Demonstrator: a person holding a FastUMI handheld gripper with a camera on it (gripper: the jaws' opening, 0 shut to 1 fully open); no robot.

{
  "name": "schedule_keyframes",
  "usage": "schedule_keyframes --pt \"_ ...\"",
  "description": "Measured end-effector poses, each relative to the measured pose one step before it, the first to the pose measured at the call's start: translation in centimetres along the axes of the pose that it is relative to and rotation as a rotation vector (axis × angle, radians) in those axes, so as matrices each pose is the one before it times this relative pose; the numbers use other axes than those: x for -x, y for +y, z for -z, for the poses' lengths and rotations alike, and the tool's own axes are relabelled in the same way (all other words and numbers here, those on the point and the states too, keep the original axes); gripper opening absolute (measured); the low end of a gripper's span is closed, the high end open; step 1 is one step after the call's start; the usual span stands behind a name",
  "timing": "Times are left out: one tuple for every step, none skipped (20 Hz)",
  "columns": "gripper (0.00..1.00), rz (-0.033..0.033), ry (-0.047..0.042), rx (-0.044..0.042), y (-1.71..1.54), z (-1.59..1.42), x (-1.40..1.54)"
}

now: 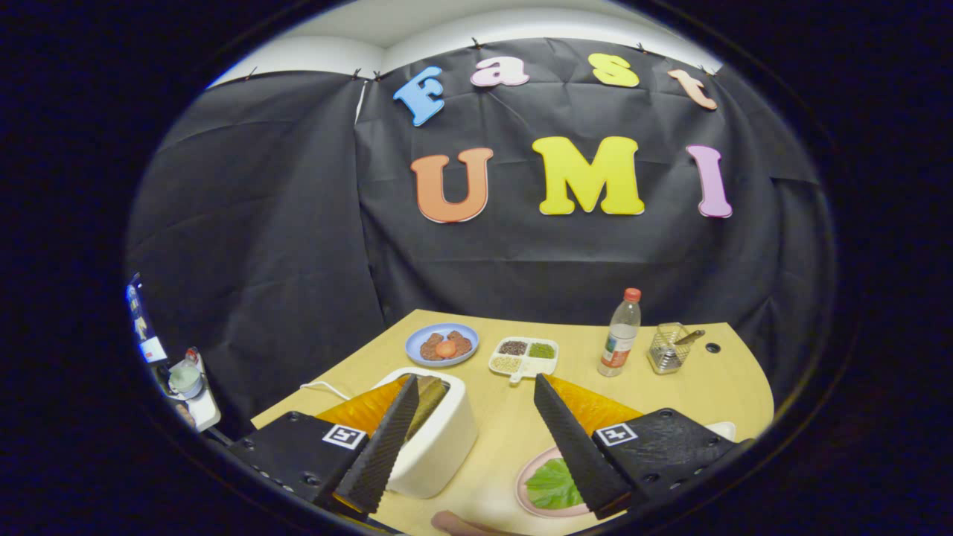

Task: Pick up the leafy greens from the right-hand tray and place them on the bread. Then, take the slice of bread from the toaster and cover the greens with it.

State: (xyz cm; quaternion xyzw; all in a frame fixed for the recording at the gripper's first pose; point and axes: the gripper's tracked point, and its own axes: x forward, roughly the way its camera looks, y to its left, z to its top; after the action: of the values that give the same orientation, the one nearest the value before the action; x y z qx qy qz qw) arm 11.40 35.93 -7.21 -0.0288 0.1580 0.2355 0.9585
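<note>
My gripper [476, 387] hangs open above the wooden table [692, 387], nothing between its fingers. Under the right finger [569, 439] lies a pink tray [532, 465] with a leafy green [552, 484] on it, partly hidden by that finger. A white toaster [439, 443] stands beside the left finger [387, 439], and a brownish bread slice [428, 398] sticks out of its slot. A rounded pinkish thing [454, 523] shows below the toaster, between the fingers; I cannot tell what it is.
Beyond the fingers stand a blue plate [442, 345] with brown food and an orange piece, a white divided dish [524, 356] of grains, a clear bottle [620, 333] with a red cap and a wire basket [668, 348]. A white cable [324, 387] runs from the toaster.
</note>
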Motion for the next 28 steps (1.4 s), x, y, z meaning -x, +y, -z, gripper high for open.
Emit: schedule_keyframes --pt "0.96 -0.00497 0.01233 0.00825 0.963 0.163 -1.021" --pt "0.96 0.00394 0.01876 0.01043 0.689 0.273 -0.95" --pt "0.96 0.00943 0.02137 0.00427 0.589 0.397 -0.828" --pt "0.96 0.00056 0.01768 -0.00011 0.822 0.365 -0.752" --pt "0.96 0.00434 0.01511 -0.00284 0.628 0.2 -0.644" --pt "0.96 0.02372 0.01512 -0.00786 0.203 0.299 -0.681" --pt "0.96 0.03842 0.01622 -0.0036 -0.138 0.418 -0.678" --pt "0.96 0.0547 0.03088 -0.01152 -0.333 0.708 -0.679" --pt "0.96 0.02999 0.03767 -0.01493 0.264 0.827 -0.603" --pt "0.95 0.00734 0.03666 -0.00391 0.606 0.708 -0.689" --pt "0.91 0.01065 0.02268 0.00081 0.458 0.338 -0.585" --pt "0.89 0.01188 0.01312 -0.00032 0.266 0.306 -0.585" --pt "0.83 0.01422 0.00811 0.00194 -0.031 0.167 -0.205" --pt "0.75 0.01974 0.00814 -0.00246 -0.236 0.161 -0.196" --pt "0.67 -0.001 0.00635 -0.01062 0.156 0.154 -0.071" --pt "0.6 -0.00022 0.01336 -0.00878 0.163 0.252 -0.254" --pt "0.52 0.00319 0.01452 -0.0096 -0.017 0.234 0.026" --pt "0.41 0.00807 0.01442 -0.0095 -0.16 0.201 -0.055" --pt "0.31 -0.00583 0.0032 -0.00867 0.153 -0.035 0.247" --pt "0.22 -0.01375 -0.00426 0.0092 0.431 -0.128 0.265" --pt "0.21 -0.00967 -0.01395 0.01127 0.348 -0.341 0.431" --pt "0.18 -0.00339 -0.01494 0.01365 0.316 -0.209 0.499" --pt "0.14 -0.00121 -0.02019 0.02158 0.262 -0.428 0.635" --pt "0.14 0.00378 -0.0276 0.00715 0.079 -0.487 0.597" --pt "0.14 0.00776 -0.02843 0.0056 -0.028 -0.718 0.74" --pt "0.14 -0.00133 -0.02724 0.00362 0.159 -0.735 0.802" --pt "0.14 -0.01469 -0.02747 -0.00293 0.38 -0.95 1.006" --pt "0.14 -0.00927 -0.0234 0.00009 0.126 -0.811 0.934"
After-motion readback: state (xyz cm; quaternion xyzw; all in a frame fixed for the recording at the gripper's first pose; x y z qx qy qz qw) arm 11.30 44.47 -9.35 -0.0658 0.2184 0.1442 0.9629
